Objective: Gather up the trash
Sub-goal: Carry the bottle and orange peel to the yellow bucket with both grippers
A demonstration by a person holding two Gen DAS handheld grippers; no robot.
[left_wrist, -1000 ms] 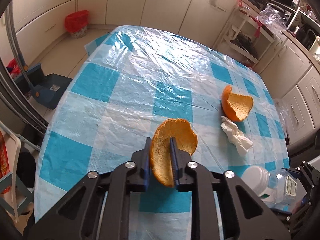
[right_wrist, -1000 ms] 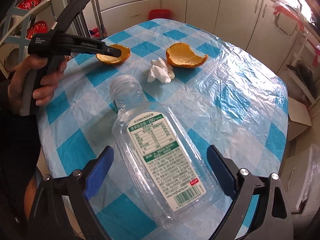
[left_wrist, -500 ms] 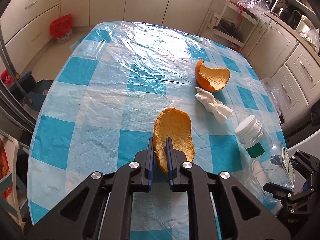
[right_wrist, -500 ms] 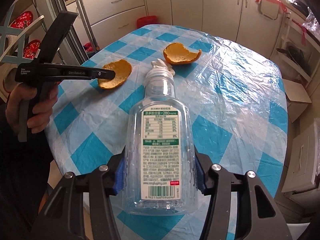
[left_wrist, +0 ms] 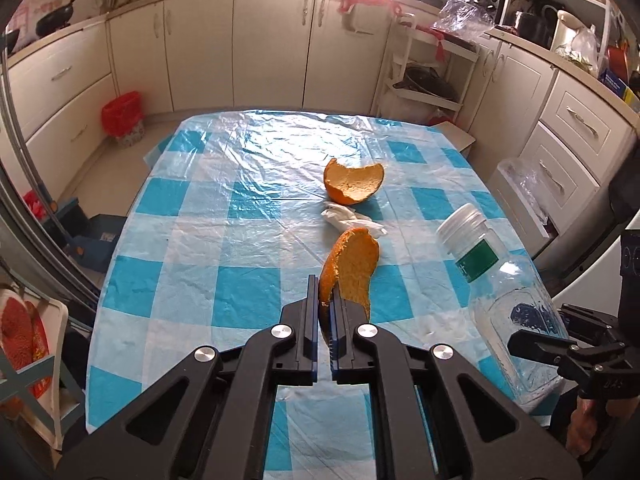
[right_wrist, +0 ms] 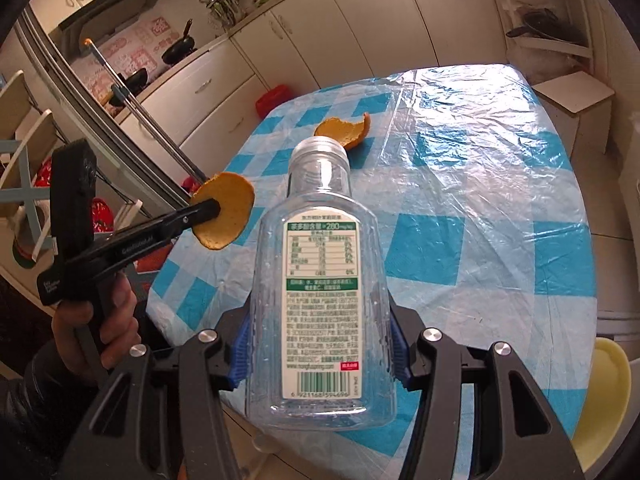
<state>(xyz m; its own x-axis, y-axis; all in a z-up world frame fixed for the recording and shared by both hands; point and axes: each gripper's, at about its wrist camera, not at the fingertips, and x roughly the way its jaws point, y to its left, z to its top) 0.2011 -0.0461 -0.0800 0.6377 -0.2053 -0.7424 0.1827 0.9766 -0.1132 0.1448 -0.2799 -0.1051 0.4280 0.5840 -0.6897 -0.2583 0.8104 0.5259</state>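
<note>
The left tongs [left_wrist: 326,312] are pinching an orange peel [left_wrist: 352,268] clear of the desk [left_wrist: 200,264], while the right tongs [right_wrist: 320,344] are gripping a clear plastic bottle [right_wrist: 320,280] by its sides. A second peel [left_wrist: 354,186] and a crumpled tissue [left_wrist: 348,218] are lying on the blue-checked plastic cover, nothing blocking them. Cream cabinets [left_wrist: 272,44] are ringing the kitchen; a red bin [left_wrist: 122,118] is standing on the floor.
</note>
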